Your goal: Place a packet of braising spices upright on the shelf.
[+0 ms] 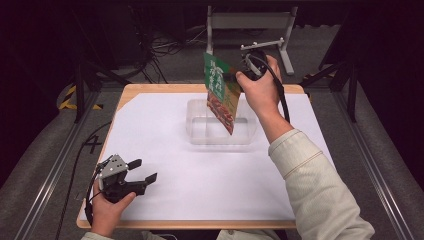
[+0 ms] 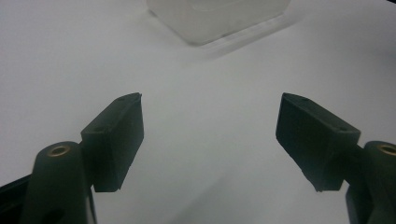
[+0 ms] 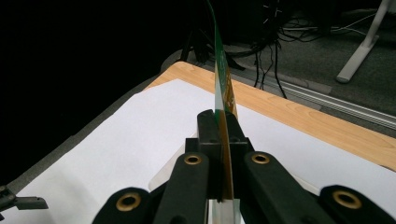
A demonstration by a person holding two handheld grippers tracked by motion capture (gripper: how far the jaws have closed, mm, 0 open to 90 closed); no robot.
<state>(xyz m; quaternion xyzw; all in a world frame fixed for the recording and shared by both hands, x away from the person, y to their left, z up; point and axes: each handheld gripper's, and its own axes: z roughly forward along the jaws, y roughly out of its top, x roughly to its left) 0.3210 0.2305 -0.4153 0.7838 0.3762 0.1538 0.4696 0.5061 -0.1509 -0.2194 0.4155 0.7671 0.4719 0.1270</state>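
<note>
A flat food packet (image 1: 221, 93), green at the top and orange-red below, hangs tilted above a clear plastic container (image 1: 197, 132) on the white sheet. My right gripper (image 1: 231, 77) is shut on the packet's upper right edge, held high over the far side of the table. In the right gripper view the packet (image 3: 223, 88) stands edge-on, pinched between the two black jaws of that gripper (image 3: 222, 122). My left gripper (image 1: 142, 171) rests low at the near left of the table, open, with nothing between its jaws (image 2: 210, 135). The container's corner (image 2: 210, 21) lies ahead of it.
A white sheet (image 1: 175, 185) covers the wooden table (image 1: 150, 89). Beyond the far edge stand a grey metal stand (image 1: 250, 22) and loose cables (image 1: 160, 47) on the floor. Dark frame legs flank the table on both sides.
</note>
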